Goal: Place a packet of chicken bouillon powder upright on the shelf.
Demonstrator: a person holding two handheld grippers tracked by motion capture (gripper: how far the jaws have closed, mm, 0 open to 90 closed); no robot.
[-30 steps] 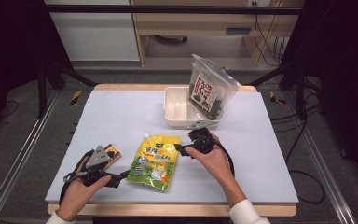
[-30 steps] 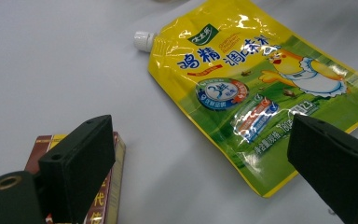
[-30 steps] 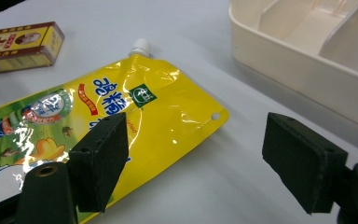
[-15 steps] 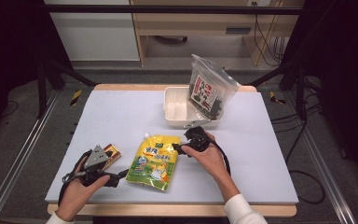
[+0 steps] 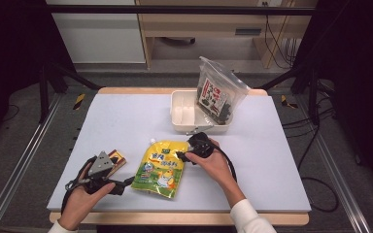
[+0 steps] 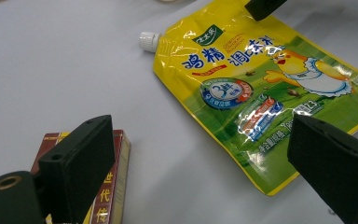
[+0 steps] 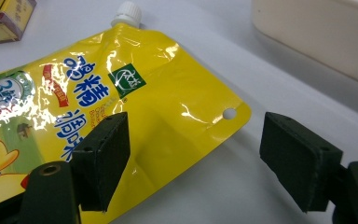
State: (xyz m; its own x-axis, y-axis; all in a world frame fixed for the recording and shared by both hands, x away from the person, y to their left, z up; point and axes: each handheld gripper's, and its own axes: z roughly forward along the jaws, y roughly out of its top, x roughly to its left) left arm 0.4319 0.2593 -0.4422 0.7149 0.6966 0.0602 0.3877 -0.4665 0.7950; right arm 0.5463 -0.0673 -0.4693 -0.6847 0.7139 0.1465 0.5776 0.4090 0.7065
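The right gripper is hovering, jaws spread, over the yellow spouted pouch on the pale table (dark room); the left gripper, at eight o'clock, is gaping too.

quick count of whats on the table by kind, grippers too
Yellow spout pouch: 1
Small red and yellow box: 1
Cream bin: 1
Clear bag of dark snacks, propped in the bin: 1
Grippers, left gripper and right gripper, both open: 2
Total: 6
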